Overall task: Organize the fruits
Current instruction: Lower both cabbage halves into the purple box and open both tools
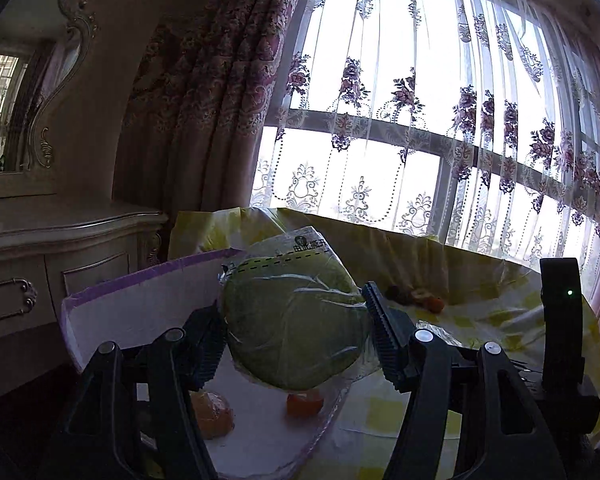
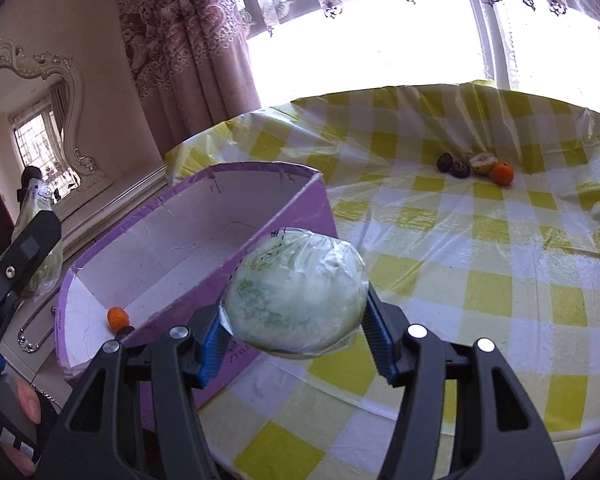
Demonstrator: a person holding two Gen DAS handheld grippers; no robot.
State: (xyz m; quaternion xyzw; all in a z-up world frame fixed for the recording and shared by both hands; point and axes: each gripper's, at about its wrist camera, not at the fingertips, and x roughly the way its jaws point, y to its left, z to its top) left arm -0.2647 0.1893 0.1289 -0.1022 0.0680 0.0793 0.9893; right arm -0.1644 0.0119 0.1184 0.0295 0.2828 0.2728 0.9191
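Each hand-held gripper, left (image 1: 296,336) and right (image 2: 296,320), clamps a plastic-wrapped green cabbage, left one (image 1: 292,320) above the purple box (image 1: 140,304), right one (image 2: 296,296) over the checked bench (image 2: 480,280) beside it.

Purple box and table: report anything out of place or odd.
Both grippers hold plastic-wrapped green cabbages, not fruit: the left gripper grips a wrapped cabbage over the purple box, the right gripper a second cabbage at the box's edge. A cut-open fruit lies among the loose fruit on the checked tablecloth.
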